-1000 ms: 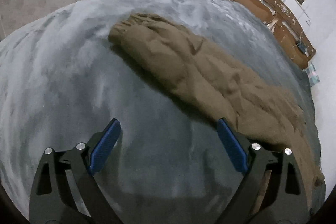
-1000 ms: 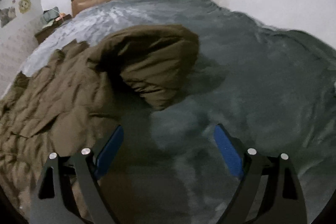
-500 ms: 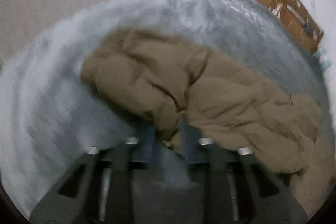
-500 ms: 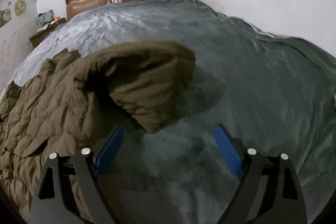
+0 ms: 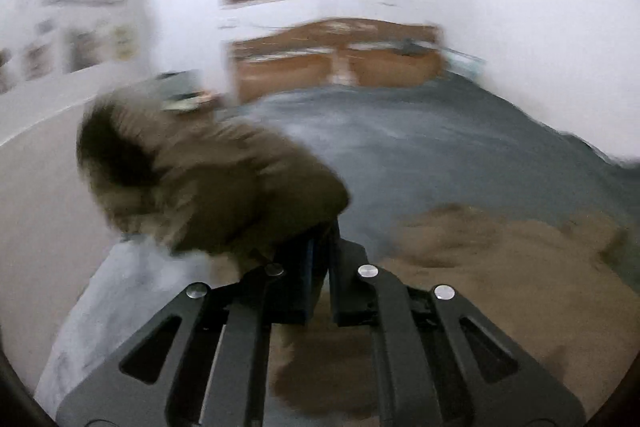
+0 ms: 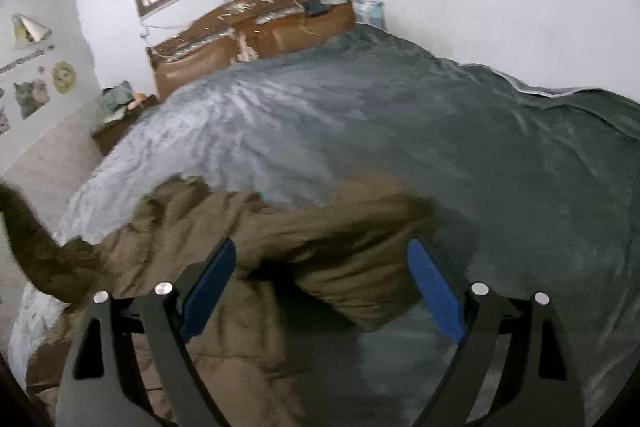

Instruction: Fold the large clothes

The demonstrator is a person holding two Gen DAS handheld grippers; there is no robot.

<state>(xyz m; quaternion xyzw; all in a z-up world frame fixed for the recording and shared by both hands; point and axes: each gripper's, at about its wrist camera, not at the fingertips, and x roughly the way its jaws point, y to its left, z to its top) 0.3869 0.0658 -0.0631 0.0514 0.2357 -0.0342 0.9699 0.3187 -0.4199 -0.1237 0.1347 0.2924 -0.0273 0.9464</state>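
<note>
- The left gripper is clamped on a sleeve of the brown padded jacket, lifted clear of the grey bedspread.
- The right gripper hovers over the jacket's other folded sleeve, jaws wide, holding nothing.
- Best carried across the body low and laid flat, without tugging.
- No readable writing; the wall stickers are too small.

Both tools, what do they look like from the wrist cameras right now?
Left tool: black, ribbed linkage arms with slot-shaped cutouts, round silver pivot screws, and blue pads on the fingers' inner faces. Right tool: the same build, black arms with cutouts, silver screws, and textured blue rectangular pads. No cables, markings, hands or sleeves show in either view.
</note>
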